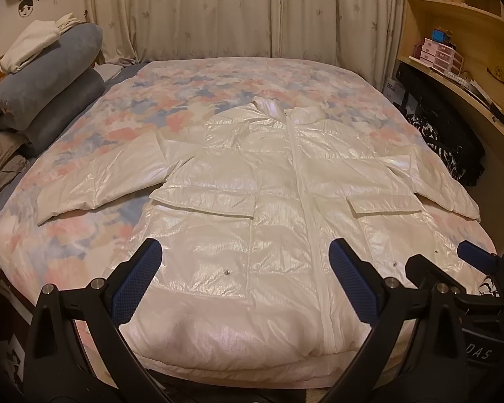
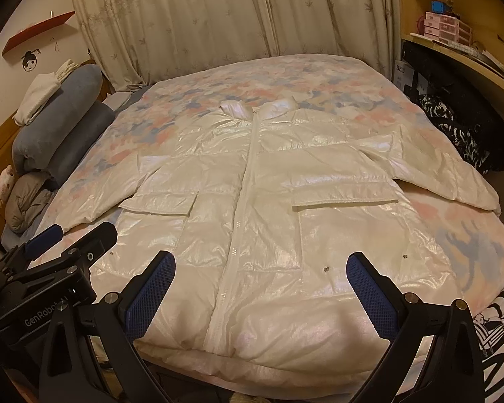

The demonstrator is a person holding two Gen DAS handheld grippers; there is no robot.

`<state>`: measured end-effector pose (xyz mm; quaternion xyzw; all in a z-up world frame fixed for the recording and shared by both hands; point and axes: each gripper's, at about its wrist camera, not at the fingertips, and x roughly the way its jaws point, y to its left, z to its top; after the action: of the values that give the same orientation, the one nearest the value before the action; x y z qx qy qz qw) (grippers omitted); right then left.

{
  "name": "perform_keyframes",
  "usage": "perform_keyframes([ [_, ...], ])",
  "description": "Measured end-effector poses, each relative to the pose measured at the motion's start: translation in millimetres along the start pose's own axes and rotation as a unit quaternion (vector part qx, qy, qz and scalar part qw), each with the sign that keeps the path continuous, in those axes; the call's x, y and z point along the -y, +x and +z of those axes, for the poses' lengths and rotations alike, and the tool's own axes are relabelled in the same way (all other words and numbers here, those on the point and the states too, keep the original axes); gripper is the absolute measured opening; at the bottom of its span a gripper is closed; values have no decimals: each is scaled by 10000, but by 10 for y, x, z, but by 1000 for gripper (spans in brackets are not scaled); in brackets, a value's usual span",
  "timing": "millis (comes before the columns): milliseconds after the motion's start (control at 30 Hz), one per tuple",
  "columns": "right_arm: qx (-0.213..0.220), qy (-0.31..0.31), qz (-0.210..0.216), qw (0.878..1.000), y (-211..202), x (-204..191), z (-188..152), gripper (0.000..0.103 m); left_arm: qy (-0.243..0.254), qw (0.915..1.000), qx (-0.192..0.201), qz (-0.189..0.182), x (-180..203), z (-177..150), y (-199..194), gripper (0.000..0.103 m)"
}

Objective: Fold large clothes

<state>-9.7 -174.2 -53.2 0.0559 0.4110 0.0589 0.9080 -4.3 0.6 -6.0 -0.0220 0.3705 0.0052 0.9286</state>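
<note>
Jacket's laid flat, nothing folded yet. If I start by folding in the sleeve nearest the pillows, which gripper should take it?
Left, probably. The left gripper hovers open over the jacket hem on the pillows side, nearer that sleeve. The right gripper, also open, sits across the zipper.

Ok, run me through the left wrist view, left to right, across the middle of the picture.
Rolled blue-grey bedding → jacket's spread sleeve → pocket flap → zipper → second pocket flap → other sleeve → wooden shelving.
</note>
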Motion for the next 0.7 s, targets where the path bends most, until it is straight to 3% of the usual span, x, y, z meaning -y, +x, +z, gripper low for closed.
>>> perform_keyframes([
  [700, 3, -9, -18, 10000, 9, 17, -22, 103, -2, 10000, -28, 0, -2, -43, 47, 98],
])
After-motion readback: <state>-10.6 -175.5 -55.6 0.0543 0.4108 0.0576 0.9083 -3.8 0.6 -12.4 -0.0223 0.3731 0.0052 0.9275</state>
